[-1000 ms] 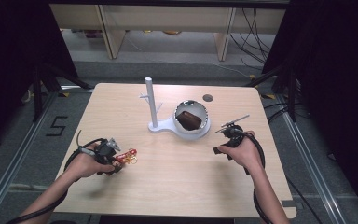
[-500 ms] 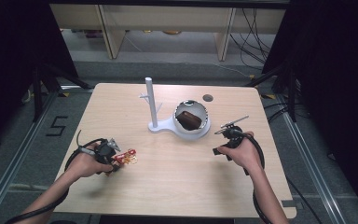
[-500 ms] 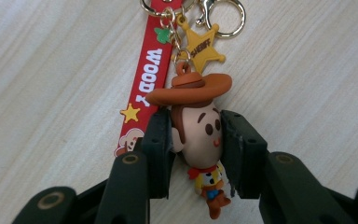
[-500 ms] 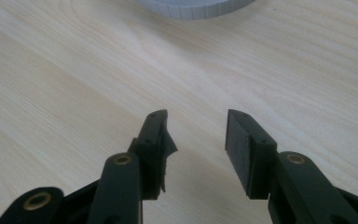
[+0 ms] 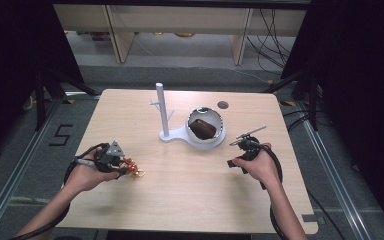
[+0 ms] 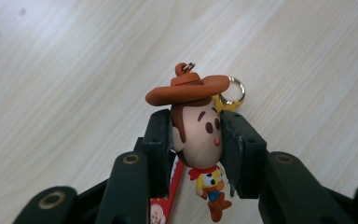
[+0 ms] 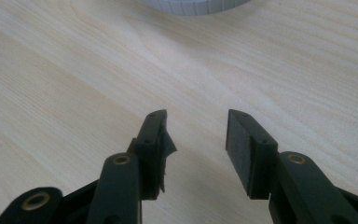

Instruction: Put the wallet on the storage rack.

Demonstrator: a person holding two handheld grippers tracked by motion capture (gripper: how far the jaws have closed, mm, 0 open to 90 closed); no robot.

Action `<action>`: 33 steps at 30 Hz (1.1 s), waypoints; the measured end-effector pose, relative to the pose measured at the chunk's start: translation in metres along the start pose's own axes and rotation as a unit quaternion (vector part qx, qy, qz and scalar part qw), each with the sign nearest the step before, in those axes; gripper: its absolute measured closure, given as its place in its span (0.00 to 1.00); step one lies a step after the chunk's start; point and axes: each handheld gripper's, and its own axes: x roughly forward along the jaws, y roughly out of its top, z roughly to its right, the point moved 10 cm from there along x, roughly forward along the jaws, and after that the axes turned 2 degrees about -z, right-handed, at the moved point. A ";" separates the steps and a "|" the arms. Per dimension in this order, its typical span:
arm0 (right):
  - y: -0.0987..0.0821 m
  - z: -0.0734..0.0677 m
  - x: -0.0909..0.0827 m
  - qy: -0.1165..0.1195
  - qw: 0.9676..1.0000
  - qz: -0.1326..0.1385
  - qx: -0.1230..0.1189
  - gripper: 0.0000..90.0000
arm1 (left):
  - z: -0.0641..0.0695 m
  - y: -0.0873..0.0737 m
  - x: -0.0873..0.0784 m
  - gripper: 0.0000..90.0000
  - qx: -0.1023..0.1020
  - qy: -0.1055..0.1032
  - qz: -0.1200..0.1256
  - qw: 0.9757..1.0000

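Note:
A small cowboy figure keychain with a brown hat, red scarf and gold ring is clamped by its head between the jaws of my left gripper, a little above the table. From above, the left gripper sits at the table's front left with the keychain at its tip. My right gripper is open over bare wood, nothing between its jaws; in the high view the right gripper is at the right of the table, near the white stand's base.
A white stand with an upright post rises mid-table, and its base holds a round bowl with a brown object inside. A dark round spot lies behind it. The white base's edge shows ahead of the right gripper.
The left gripper has closed on the keychain and lifted it slightly off the table. The right gripper has stayed in place.

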 end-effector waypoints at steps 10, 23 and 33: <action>-0.002 -0.002 0.001 0.003 1.000 0.006 0.013 0.65 | -0.014 0.027 -0.027 0.72 0.000 0.050 0.069 0.996; -0.001 -0.001 0.002 0.003 1.000 0.028 0.014 0.64 | -0.031 0.058 -0.055 0.72 -0.008 0.077 0.126 0.989; 0.000 -0.002 0.002 0.009 0.999 0.040 0.005 0.63 | -0.038 0.080 -0.063 0.72 -0.011 0.089 0.153 0.984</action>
